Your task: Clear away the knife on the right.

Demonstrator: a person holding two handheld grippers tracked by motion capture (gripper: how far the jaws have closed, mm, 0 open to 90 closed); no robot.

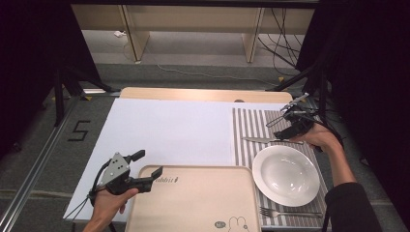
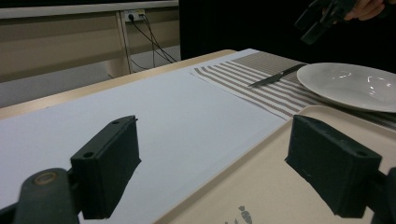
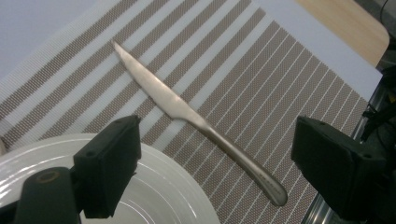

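A steel knife [image 1: 270, 140] [image 3: 187, 112] lies flat on the striped placemat [image 1: 251, 123] just beyond the white plate [image 1: 285, 175]. My right gripper [image 1: 284, 124] [image 3: 224, 163] hovers open over the knife's handle end, with the jaws standing on either side of it and holding nothing. A fork [image 1: 290, 211] lies on the placemat in front of the plate. My left gripper [image 1: 146, 163] [image 2: 219, 168] is open and empty above the far left corner of the beige tray [image 1: 193, 203] [image 2: 280, 186]. Farther off in the left gripper view are the plate [image 2: 355, 86], the knife [image 2: 275, 76] and the right gripper [image 2: 322, 18].
A large white sheet [image 1: 169, 130] covers the wooden table to the left of the placemat. The tray carries a small rabbit print near its front edge. Black stands and cables sit close beyond the table's right edge [image 1: 314, 96].
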